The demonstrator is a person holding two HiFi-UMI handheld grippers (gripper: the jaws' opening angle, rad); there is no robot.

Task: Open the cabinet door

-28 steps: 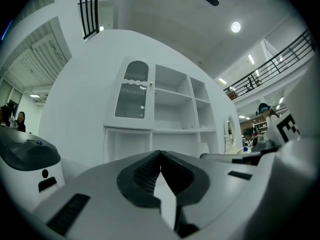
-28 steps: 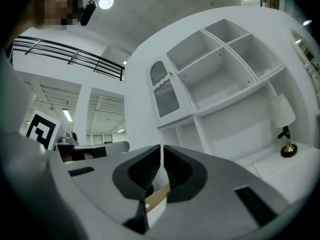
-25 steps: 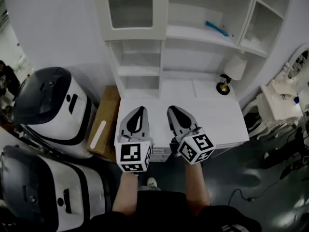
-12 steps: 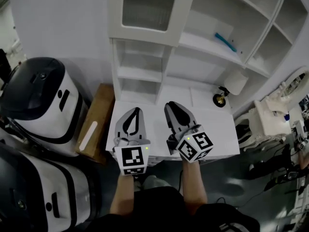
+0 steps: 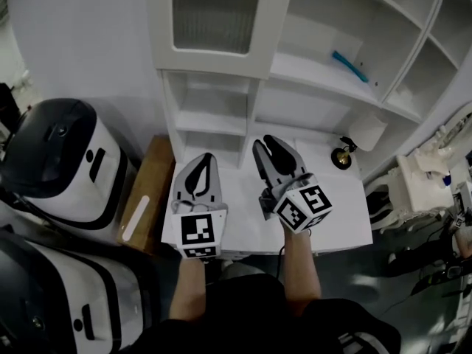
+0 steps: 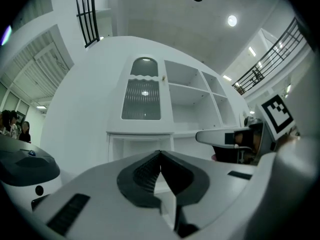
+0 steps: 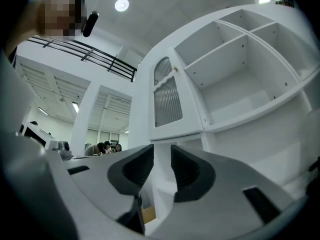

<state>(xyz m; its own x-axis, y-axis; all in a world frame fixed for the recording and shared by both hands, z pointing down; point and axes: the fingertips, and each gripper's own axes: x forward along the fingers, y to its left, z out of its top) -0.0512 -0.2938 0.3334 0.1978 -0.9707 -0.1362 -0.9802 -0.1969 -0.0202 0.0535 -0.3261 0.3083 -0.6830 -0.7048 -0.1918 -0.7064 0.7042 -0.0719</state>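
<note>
Above the desk (image 5: 335, 223), near its back edge, you held L gripper (image 5: 206, 159), jaws together & empty, and R gripper (image 5: 270, 143), jaws just opening w/ nothing btwn. Both were well short of the ribbed-glass cabinet door (image 5: 216, 13), shut at the shelf unit's (image 5: 317, 72) top-left. Opening it remained, I'd judge.

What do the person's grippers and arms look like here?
The left gripper and right gripper are pale grey tapered shells with black ribbed pads. Each carries a white cube with black square markers. The right jaws have just been opening, with nothing between them. The forearms are unsleeved; the clothing is black.
</note>
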